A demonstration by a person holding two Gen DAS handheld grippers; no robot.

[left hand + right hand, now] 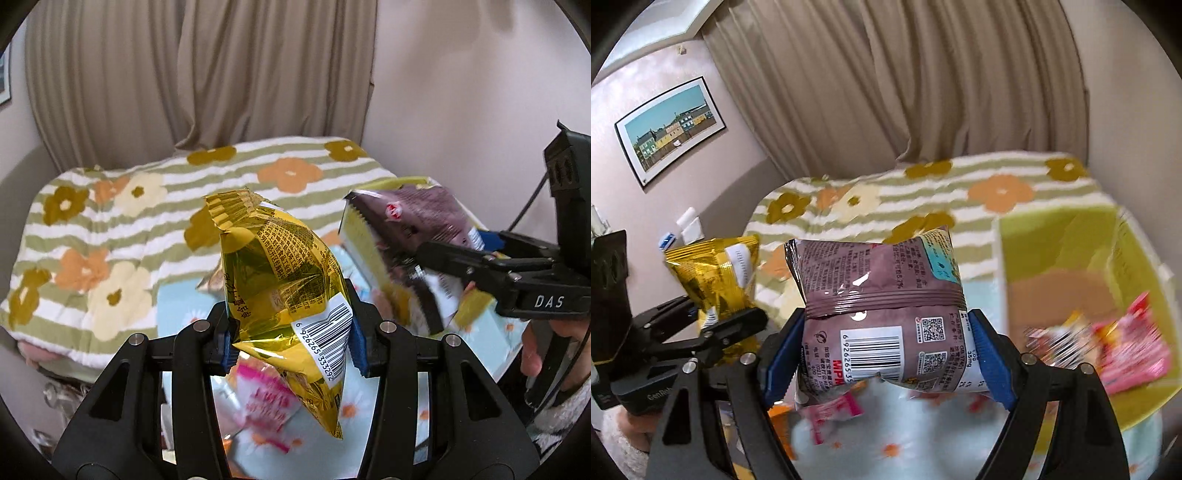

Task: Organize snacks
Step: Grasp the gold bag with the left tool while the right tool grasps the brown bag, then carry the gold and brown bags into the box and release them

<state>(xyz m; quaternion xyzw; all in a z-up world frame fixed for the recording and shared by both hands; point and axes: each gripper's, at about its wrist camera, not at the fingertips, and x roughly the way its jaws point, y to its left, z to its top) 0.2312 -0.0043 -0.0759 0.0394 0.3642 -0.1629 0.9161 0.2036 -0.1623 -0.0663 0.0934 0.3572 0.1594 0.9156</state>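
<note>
My left gripper (290, 341) is shut on a gold foil snack bag (284, 280) and holds it up above the light blue flowered cloth (173, 306). It also shows in the right wrist view (716, 280). My right gripper (882, 354) is shut on a brown snack bag (879, 310) with a white barcode label. That bag also shows in the left wrist view (410, 240), held in the air at the right. A green box (1060, 240) at the right holds pink snack packets (1134, 347).
Pink packets (266, 402) lie on the blue cloth under the left gripper. A green-striped flowered blanket (110, 229) covers the bed behind. Beige curtains (905, 92) hang at the back. A framed picture (668, 129) hangs on the left wall.
</note>
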